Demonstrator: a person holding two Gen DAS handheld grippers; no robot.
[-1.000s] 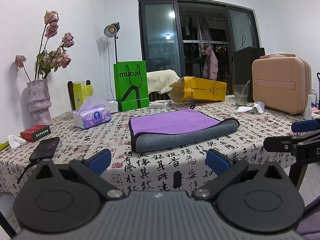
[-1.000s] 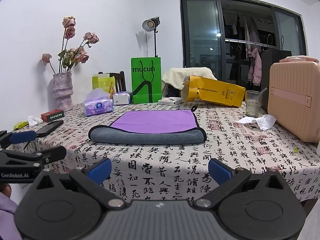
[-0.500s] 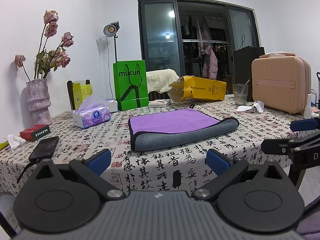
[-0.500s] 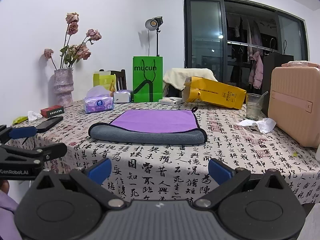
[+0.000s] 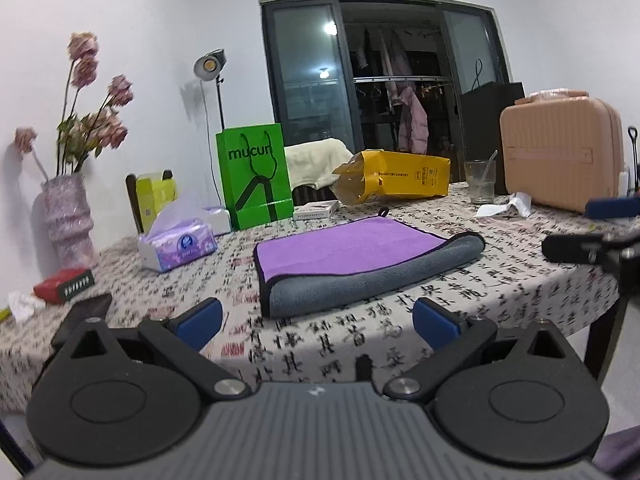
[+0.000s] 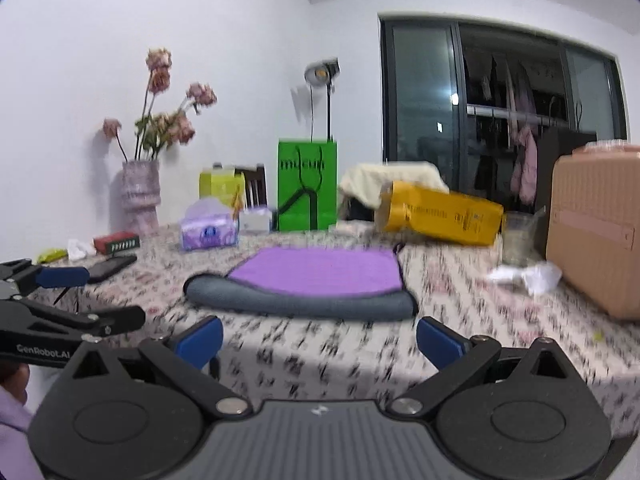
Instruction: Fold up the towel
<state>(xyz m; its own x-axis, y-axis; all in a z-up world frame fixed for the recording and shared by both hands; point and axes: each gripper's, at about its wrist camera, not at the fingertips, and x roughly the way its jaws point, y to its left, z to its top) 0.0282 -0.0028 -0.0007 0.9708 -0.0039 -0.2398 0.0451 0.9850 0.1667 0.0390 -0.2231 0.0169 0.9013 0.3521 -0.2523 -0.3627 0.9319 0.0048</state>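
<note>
A folded towel, purple on top and grey at the near fold, lies flat in the middle of the table; it also shows in the right wrist view. My left gripper is open and empty, held off the table's near edge, short of the towel. My right gripper is open and empty, also in front of the table edge. Each gripper shows at the side of the other's view, the right one and the left one.
The table has a cloth printed with black characters. On it stand a green bag, a yellow bag, a tissue pack, a vase, a phone, a glass and a pink case.
Both grippers have drifted a little and both views are slightly blurred from motion. The towel has not moved. Both grippers stay open.
</note>
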